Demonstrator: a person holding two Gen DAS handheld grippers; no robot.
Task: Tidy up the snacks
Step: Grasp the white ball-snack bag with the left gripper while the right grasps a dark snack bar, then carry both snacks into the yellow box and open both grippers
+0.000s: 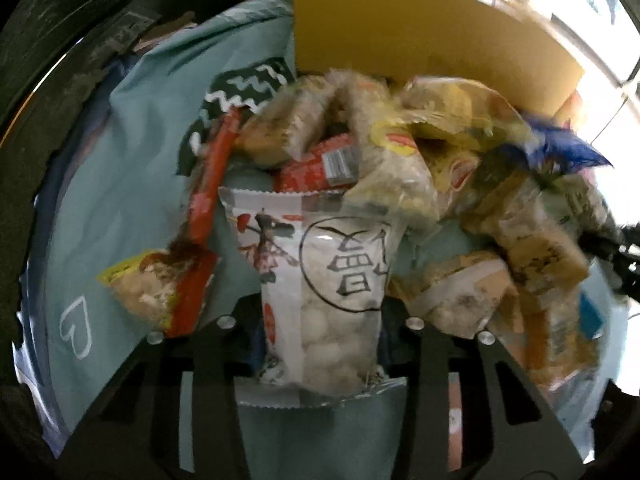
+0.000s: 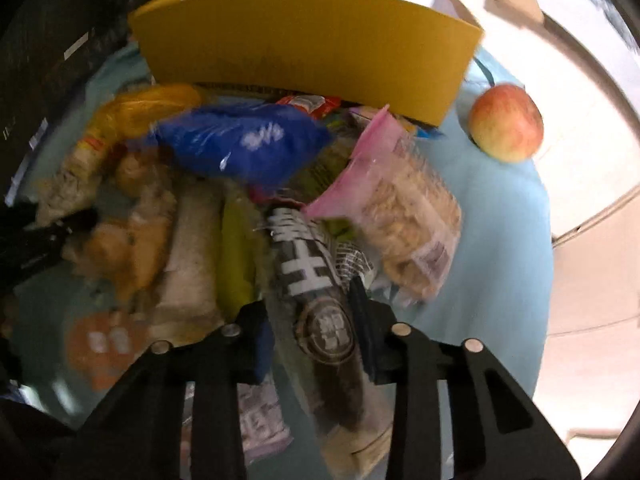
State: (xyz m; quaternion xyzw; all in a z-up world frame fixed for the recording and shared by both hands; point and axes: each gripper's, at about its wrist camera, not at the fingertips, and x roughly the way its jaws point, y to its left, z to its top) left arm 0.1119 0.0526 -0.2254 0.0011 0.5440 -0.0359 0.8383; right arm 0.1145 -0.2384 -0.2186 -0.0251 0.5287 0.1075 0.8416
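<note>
A heap of snack packets lies on a light blue cloth [image 1: 140, 184] in front of a yellow cardboard box [image 1: 420, 32], which also shows in the right wrist view [image 2: 312, 44]. My left gripper [image 1: 320, 324] is shut on a white packet of pale round balls with black characters [image 1: 332, 280]. My right gripper [image 2: 312, 320] is shut on a dark packet with white characters [image 2: 316, 280]. A blue bag [image 2: 244, 144] and a pink-topped clear bag of crackers [image 2: 404, 204] lie just beyond it.
An apple [image 2: 506, 122] sits on the cloth right of the box. A red and yellow packet [image 1: 160, 284] lies left of my left gripper. Clear bags of brown snacks [image 1: 532, 248] pile at the right. A dark wall stands at the far left.
</note>
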